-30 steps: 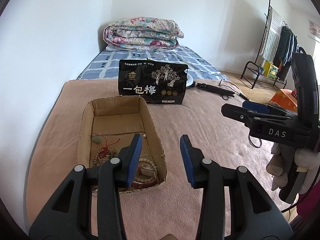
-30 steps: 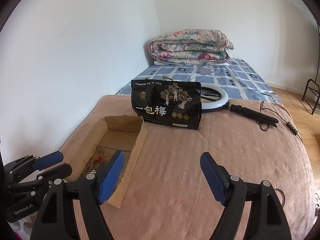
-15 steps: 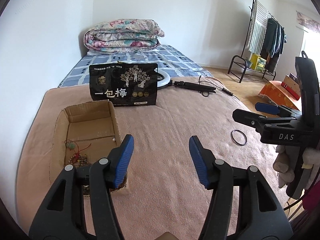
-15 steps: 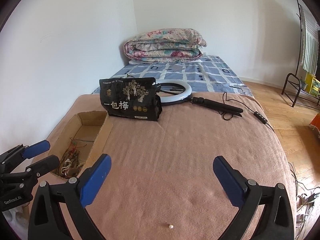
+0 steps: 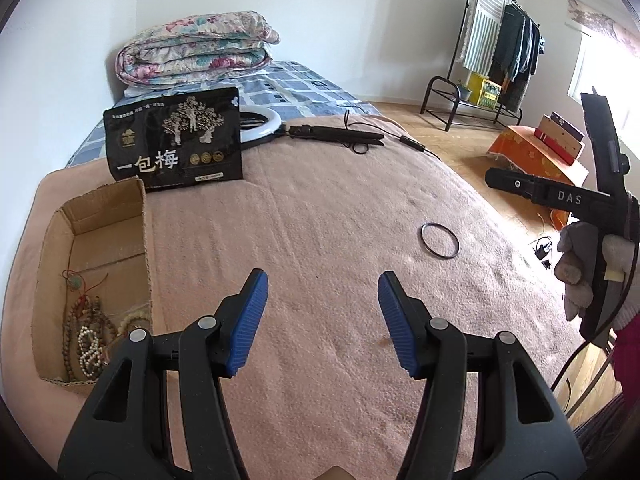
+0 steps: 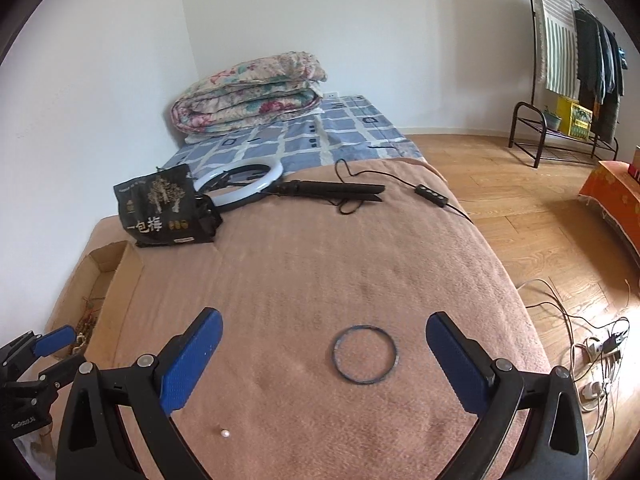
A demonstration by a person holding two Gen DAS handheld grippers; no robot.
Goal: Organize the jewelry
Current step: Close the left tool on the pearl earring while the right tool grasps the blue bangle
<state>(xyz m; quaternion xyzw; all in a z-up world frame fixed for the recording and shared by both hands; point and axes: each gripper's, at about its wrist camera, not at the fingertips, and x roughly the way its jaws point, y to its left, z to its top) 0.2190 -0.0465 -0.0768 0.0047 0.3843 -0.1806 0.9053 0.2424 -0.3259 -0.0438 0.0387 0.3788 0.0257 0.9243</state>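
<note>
- Step in hand, as judged: fetching the dark bangle (image 6: 365, 354) lying loose on the bed's pink blanket (image 6: 320, 272); it sits between the right gripper (image 6: 324, 360) jaws, untouched.
- Right jaws fully spread, just opened; left gripper (image 5: 320, 320) jaws part-open, empty.
- Next: lower, close, carry to the cardboard box (image 5: 100, 216).
- A pearl (image 6: 225, 433) also remains.

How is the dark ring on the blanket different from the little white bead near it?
The dark ring is a thin open hoop, while the white bead is a tiny solid ball. The dark ring is far bigger than the white bead. The dark ring lies between the right gripper's open fingers; the white bead sits nearer the camera, beside the left finger. Both lie loose on the pink blanket, outside the cardboard box.
</note>
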